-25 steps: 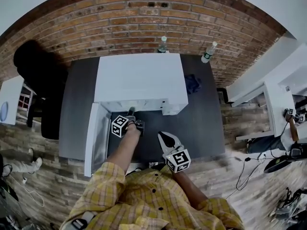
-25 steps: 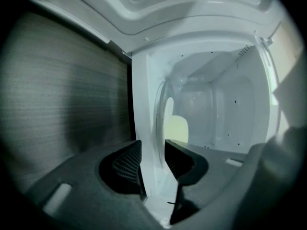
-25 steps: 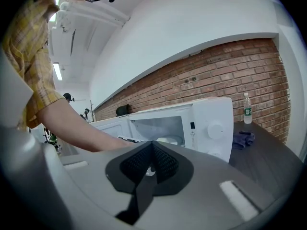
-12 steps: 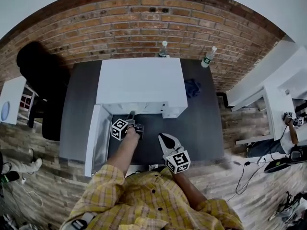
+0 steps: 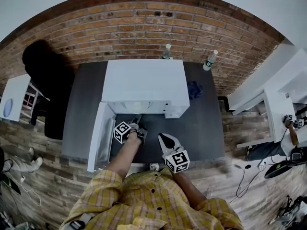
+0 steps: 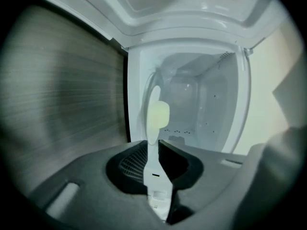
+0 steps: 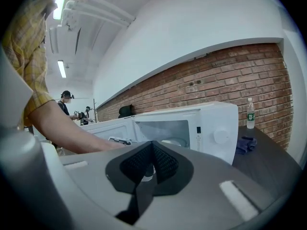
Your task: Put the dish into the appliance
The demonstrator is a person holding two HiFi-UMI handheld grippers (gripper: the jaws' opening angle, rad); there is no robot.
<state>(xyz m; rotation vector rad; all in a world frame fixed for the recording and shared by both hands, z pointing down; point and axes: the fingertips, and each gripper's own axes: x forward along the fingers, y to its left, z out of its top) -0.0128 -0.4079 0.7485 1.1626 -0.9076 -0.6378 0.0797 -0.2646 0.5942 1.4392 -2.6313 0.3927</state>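
Now the left gripper (image 6: 154, 150), whose jaws have just been closing, pinches the dish (image 6: 155, 115) by its near edge. The dish is aimed straight into the open microwave (image 6: 201, 104). The right gripper (image 7: 151, 147), jaws together and empty, sits farther from the microwave.

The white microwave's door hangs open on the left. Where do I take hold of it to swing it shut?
Take the white door by its free upright edge, the end farthest from the hinge at the white microwave's left front corner. Come in from the near side, jaws straddling the thin slab. It stands swung straight out from the front, so that edge faces you and gives the most leverage.
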